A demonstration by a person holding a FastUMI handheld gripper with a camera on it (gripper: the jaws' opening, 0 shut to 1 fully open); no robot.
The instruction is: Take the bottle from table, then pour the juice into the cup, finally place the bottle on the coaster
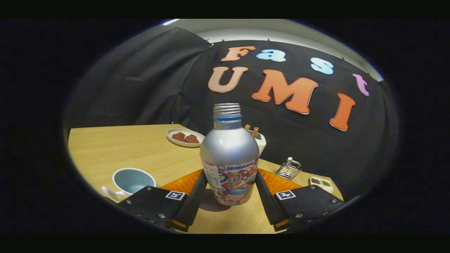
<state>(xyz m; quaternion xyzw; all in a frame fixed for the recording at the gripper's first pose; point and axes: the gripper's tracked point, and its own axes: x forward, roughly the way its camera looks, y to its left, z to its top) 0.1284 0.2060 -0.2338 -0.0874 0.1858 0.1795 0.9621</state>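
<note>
Bottle [229, 158], uncapped and upright, stands clamped between both fingers of the gripper [230, 188], above the wooden table [116, 147], with the orange coaster [281, 182] just behind and the cup [132, 181] left of the fingers.

coaster [281, 182] mostly hidden (perhaps round), behind bottle [230, 154]

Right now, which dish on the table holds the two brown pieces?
The oval white plate beyond the cup, left of the silver bottle held between the gripper jaws; the small rectangular tray sits right, by the wire rack.
</note>
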